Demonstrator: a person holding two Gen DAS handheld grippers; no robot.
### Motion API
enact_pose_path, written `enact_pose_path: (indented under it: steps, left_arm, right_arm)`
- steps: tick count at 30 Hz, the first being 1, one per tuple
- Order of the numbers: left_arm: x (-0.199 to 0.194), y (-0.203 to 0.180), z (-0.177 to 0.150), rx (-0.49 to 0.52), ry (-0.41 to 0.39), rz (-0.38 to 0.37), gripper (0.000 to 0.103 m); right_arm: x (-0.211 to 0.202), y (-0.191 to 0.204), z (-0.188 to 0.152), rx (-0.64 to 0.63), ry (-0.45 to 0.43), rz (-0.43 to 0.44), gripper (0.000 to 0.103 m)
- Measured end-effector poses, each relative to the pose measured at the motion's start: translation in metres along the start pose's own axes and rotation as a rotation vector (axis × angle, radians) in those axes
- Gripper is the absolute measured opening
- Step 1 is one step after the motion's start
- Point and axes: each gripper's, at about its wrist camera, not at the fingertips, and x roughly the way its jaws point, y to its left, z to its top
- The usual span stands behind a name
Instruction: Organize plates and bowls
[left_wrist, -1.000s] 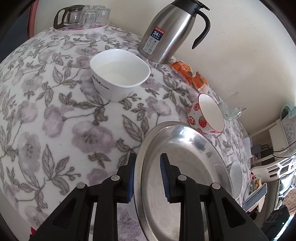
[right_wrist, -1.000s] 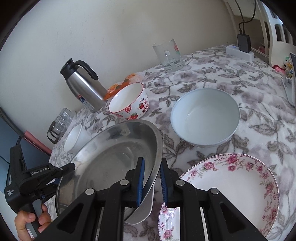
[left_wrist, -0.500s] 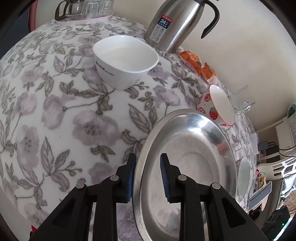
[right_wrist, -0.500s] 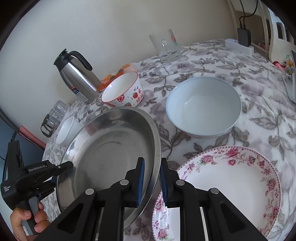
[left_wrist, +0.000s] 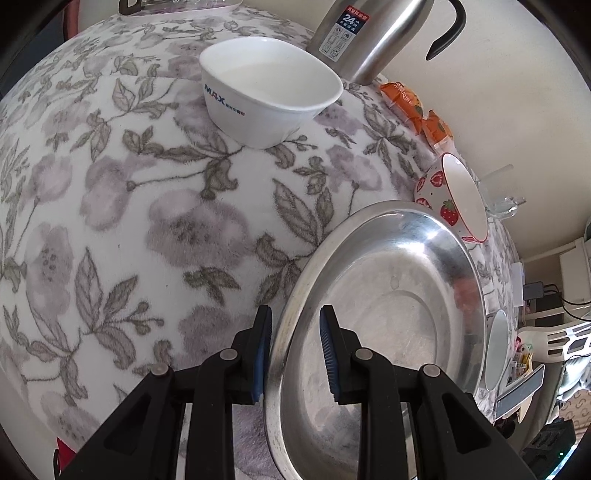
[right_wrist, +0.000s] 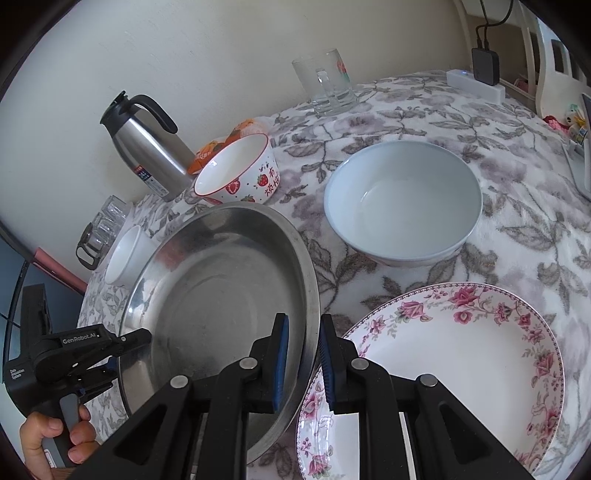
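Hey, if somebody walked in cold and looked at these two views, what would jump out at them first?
The big steel plate in the middle, gripped at opposite rims by the left gripper and the right gripper. Next, the rose-patterned plate lying on the flowered tablecloth just right of it, its edge tucked under the steel rim. Behind stand a pale blue bowl and a strawberry bowl.

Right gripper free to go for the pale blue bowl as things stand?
Probably not yet. The right gripper is shut on the steel plate rim, shared with the left gripper. The pale blue bowl sits unobstructed beyond it.
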Motion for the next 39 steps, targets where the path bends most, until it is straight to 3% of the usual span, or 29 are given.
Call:
enact_pose_path:
  steps: [16,28,31,33,35,39]
  left_arm:
    - [0.005,-0.001,0.000,0.008,0.016,0.015,0.026]
    - [-0.009,-0.002,0.003,0.014,-0.018,0.028,0.028]
    - [-0.015,-0.001,0.003,0.013,-0.037,0.035,0.041]
    - [-0.019,0.001,0.003,0.008,-0.054,0.042,0.044]
    - [-0.024,0.001,0.004,0.008,-0.070,0.051,0.046]
    - [-0.033,0.000,0.004,0.017,-0.093,0.064,0.057]
  right_arm:
    - [0.003,-0.004,-0.001,0.012,0.013,-0.007,0.019]
    - [-0.006,0.004,0.002,-0.017,-0.009,-0.029,0.020]
    - [-0.010,0.006,0.003,-0.023,-0.027,-0.048,0.031]
    - [-0.013,0.005,0.003,-0.021,-0.038,-0.063,0.036]
    - [-0.016,0.004,0.004,-0.012,-0.046,-0.069,0.053]
    - [-0.020,0.004,0.006,-0.011,-0.055,-0.084,0.066]
